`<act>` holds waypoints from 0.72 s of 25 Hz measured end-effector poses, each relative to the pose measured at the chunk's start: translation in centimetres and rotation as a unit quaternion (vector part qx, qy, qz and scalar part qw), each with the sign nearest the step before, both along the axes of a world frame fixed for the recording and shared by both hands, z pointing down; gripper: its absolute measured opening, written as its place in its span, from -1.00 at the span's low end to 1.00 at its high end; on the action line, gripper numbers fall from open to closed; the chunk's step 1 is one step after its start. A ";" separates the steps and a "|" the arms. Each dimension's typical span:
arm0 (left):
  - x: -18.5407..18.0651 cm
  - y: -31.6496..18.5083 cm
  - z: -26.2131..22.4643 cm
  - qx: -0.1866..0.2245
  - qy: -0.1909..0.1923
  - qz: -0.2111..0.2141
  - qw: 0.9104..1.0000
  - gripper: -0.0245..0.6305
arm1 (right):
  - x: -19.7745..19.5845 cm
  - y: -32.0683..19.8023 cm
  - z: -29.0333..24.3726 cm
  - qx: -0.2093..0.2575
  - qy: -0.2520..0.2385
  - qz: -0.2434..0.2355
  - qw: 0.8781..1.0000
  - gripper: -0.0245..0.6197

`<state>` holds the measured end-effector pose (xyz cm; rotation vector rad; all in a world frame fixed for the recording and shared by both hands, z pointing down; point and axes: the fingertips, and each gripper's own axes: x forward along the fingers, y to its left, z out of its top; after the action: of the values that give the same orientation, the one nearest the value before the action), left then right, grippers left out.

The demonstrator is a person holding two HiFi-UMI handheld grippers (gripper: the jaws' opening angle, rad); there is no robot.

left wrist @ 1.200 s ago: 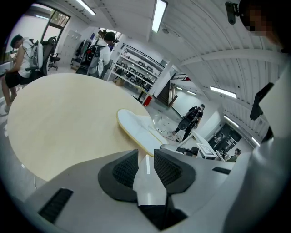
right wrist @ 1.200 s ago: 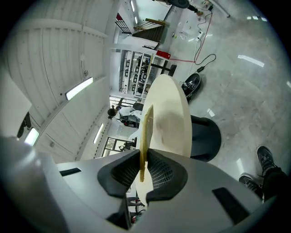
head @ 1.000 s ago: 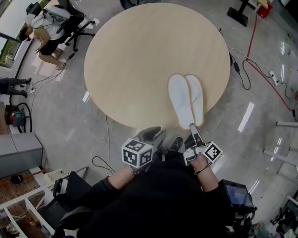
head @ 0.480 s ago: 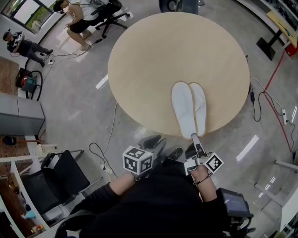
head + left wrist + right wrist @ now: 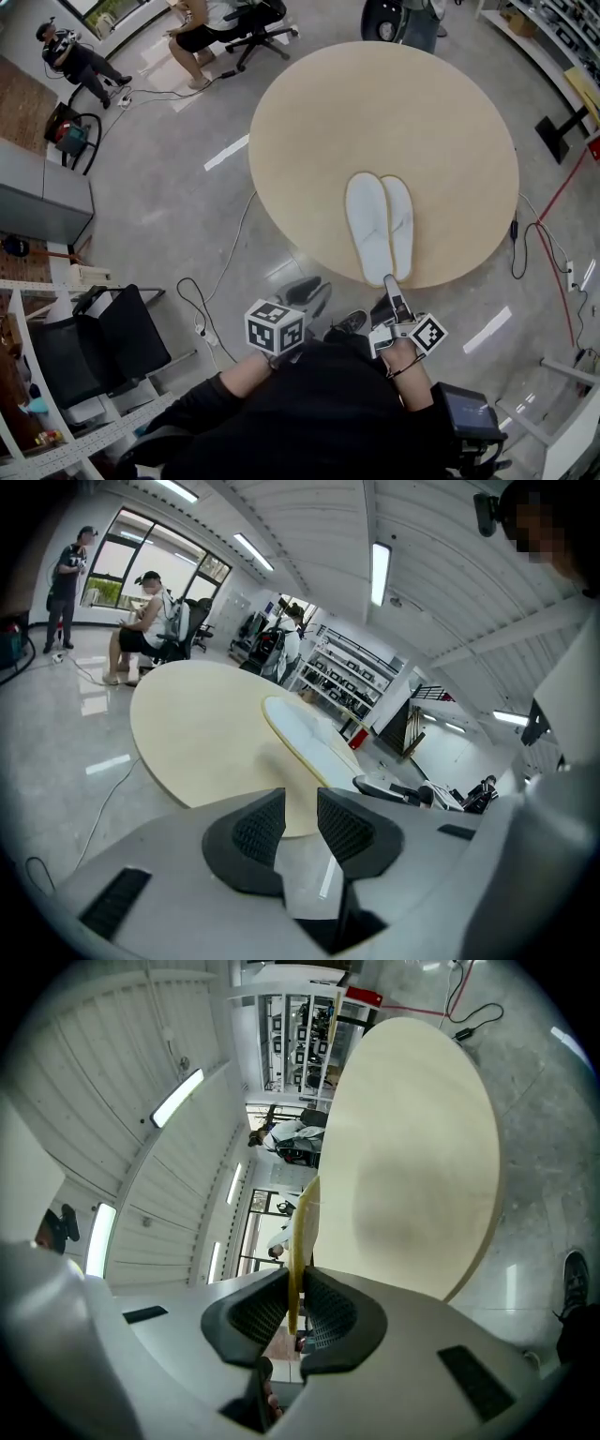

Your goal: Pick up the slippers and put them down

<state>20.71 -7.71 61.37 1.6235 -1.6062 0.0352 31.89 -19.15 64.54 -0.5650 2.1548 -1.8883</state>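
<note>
Two white slippers (image 5: 378,225) lie side by side, toes away from me, near the front edge of the round wooden table (image 5: 309,141). At their heel end my right gripper (image 5: 388,281) is shut on a thin yellowish sole edge (image 5: 302,1213), which stands between its pads (image 5: 295,1302). Whether it pinches one slipper or both I cannot tell. My left gripper (image 5: 307,292) hangs below the table's front edge, left of the slippers. In the left gripper view its jaws (image 5: 300,819) stand a little apart with nothing between them, and a slipper (image 5: 300,731) lies ahead on the table (image 5: 197,733).
Cables (image 5: 230,253) trail over the grey floor left of the table. A black chair (image 5: 103,342) and shelving stand at the lower left. People and office chairs (image 5: 202,28) are at the far left, and another person (image 5: 417,19) stands beyond the table.
The head view has swung, so the table and slippers sit lower and further right in the picture. The right gripper stays clamped at the slippers' heel. The left gripper remains below the table edge.
</note>
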 end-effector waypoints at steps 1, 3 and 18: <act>-0.7 0.4 -0.2 0.006 0.000 -0.002 1.000 -0.56 | -0.7 0.4 -0.1 0.002 0.000 0.000 1.000 -0.74; -1.9 1.0 -0.8 0.022 0.000 -0.002 1.000 -0.56 | -2.1 1.1 -0.7 0.006 -0.004 -0.001 1.000 -0.74; -15.5 7.0 -8.0 0.126 -0.034 -0.013 0.991 -0.57 | -13.7 5.3 -7.9 0.048 -0.040 0.037 0.997 -0.74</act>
<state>5.21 -0.71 53.41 1.8091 -1.7405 -0.1320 18.17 -13.89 56.69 -0.5318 2.1305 -1.7295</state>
